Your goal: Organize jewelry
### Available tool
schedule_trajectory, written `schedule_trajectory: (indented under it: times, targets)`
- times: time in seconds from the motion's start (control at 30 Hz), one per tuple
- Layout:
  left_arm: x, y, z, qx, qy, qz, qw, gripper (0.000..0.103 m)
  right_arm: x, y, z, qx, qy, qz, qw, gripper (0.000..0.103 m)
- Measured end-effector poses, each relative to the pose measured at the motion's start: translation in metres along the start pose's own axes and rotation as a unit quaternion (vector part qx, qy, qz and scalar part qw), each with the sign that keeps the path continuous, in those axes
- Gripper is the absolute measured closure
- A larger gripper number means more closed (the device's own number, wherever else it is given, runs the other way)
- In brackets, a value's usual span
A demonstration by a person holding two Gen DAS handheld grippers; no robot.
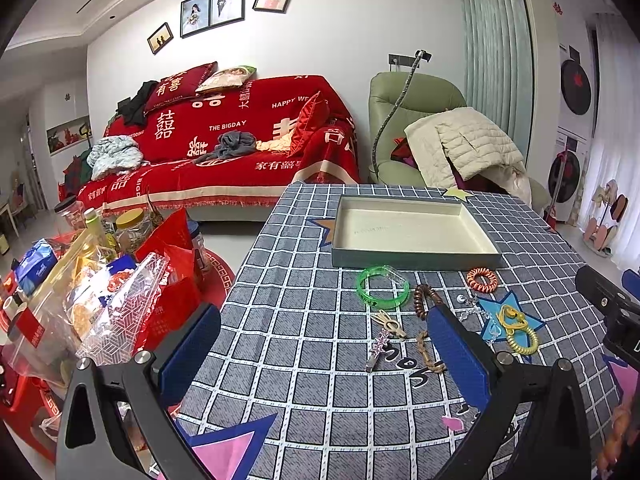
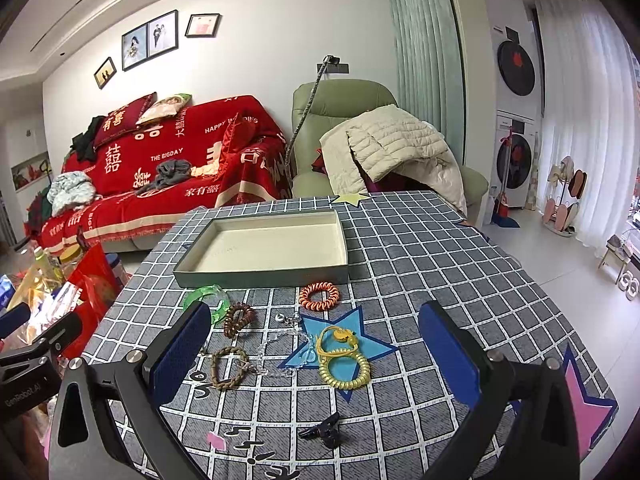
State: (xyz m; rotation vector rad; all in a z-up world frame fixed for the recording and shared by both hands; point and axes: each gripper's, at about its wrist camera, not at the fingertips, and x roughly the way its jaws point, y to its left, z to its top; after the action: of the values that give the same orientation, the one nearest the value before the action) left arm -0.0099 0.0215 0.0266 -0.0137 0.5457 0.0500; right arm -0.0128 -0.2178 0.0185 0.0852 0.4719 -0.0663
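Reading "THE BIGDAY", sofa throw [image 1: 224,128]; left gripper [image 1: 320,352], right gripper [image 2: 316,356], jaws spread, empty.

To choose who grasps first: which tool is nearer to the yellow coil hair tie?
Right. The right tool frames the yellow coil hair tie between its open fingers; the left tool sits to its left.
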Motion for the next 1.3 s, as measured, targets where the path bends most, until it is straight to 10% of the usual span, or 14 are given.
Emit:
schedule_trajectory:
  times: [0.6, 1.3]
  targets:
    - [0.016, -0.005, 0.0, 0.007, 0.023, -0.005, 0.9997, 0.0, 0.005, 0.002, -0.003, -0.001, 0.013, 0.003, 1.0, 0.0]
    - [0.205, -0.011, 0.028, -0.021, 0.195, -0.058, 0.9788, 0.0, 0.184, -0.053, 0.02, 0.04, 0.234, 0.006, 0.971, 0.009]
